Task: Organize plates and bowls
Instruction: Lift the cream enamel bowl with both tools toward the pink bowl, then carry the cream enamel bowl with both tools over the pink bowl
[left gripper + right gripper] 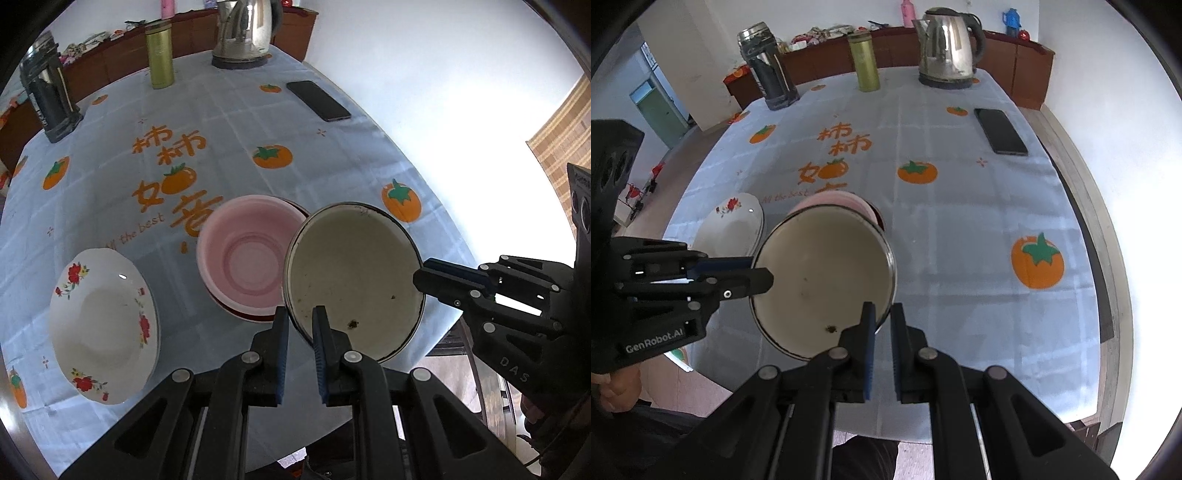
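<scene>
Item one: cream enamel bowl with a dark rim, speckled inside with small brown marks. I am holding it clear of the table, tilted, with both claws. My left gripper is clamping its near-left rim, one blue pad inside and one outside. My right gripper is pinching the opposite rim the same way; in the left wrist view it is reaching in from the right edge and biting the bowl's right side.

Item two: pink bowl, sitting upright on the tablecloth just behind the enamel bowl, nested in a darker red-rimmed dish that is showing only as a thin edge below it. In the right wrist view the enamel bowl is hiding most of the pink one.

Item three: white plate with red flowers, lying on the cloth to the left of the pink bowl, apart from it.

Item four: pale blue tablecloth printed with orange persimmons and orange lettering.

Item five, far end of the table: steel electric kettle on its base, green-gold flask, dark glass-and-black jug.

Item six: black phone, lying flat near the right edge of the cloth, well apart from the dishes.
</scene>
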A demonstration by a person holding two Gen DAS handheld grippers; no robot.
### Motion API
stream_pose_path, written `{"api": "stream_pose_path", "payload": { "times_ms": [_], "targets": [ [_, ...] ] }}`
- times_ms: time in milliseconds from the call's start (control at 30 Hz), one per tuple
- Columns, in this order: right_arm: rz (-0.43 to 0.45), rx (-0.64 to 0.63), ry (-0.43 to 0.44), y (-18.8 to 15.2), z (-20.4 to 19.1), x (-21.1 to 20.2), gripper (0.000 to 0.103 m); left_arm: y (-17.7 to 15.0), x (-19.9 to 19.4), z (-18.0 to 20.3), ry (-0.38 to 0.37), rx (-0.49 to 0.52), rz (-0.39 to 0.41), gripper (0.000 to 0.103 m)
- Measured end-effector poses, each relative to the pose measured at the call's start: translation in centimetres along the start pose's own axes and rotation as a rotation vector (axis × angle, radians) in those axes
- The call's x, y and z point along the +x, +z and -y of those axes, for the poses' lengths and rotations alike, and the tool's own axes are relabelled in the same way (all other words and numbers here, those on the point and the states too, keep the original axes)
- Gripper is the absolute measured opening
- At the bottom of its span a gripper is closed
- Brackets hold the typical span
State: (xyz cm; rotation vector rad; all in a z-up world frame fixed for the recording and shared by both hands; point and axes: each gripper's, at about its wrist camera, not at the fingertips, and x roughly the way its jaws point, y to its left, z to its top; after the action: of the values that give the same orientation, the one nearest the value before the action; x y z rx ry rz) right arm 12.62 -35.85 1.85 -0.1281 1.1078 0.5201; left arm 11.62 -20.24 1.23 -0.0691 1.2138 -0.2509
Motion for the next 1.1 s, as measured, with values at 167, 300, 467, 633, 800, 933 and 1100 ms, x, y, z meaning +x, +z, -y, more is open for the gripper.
{"api": "stream_pose_path", "payload": {
  "times_ms": [167,300,467,633,800,933,1100],
  "targets": [
    [0.004,-0.016,0.009,0.8,-0.5,0.3,0.008,0.3,-0.1,-0.9,0.011,-0.017,0.007,0.014],
    [0.005,-0.028,0.012,1.4,-0.9,0.7,0.008,0.5,-0.1,-1.5,0.017,-0.030,0.010,0.014],
    [0.008,-0.037,0.017,2.1,-1.1,1.0,0.008,0.9,0.0,-2.1,0.024,-0.040,0.013,0.014],
    [0.011,-0.046,0.019,2.6,-1.4,1.3,0.008,1.2,0.2,-2.6,0.033,-0.048,0.013,0.014],
    [0.009,-0.054,0.020,3.2,-1.6,1.8,0.008,1.5,0.4,-3.0,0.038,-0.059,0.014,0.014],
    [0.008,-0.059,0.021,3.4,-1.7,2.0,0.008,1.8,0.5,-3.2,0.043,-0.064,0.017,0.014],
    [0.008,-0.069,0.021,3.9,-1.9,2.4,0.008,2.3,0.8,-3.7,0.055,-0.071,0.021,0.014]
  ]
}}
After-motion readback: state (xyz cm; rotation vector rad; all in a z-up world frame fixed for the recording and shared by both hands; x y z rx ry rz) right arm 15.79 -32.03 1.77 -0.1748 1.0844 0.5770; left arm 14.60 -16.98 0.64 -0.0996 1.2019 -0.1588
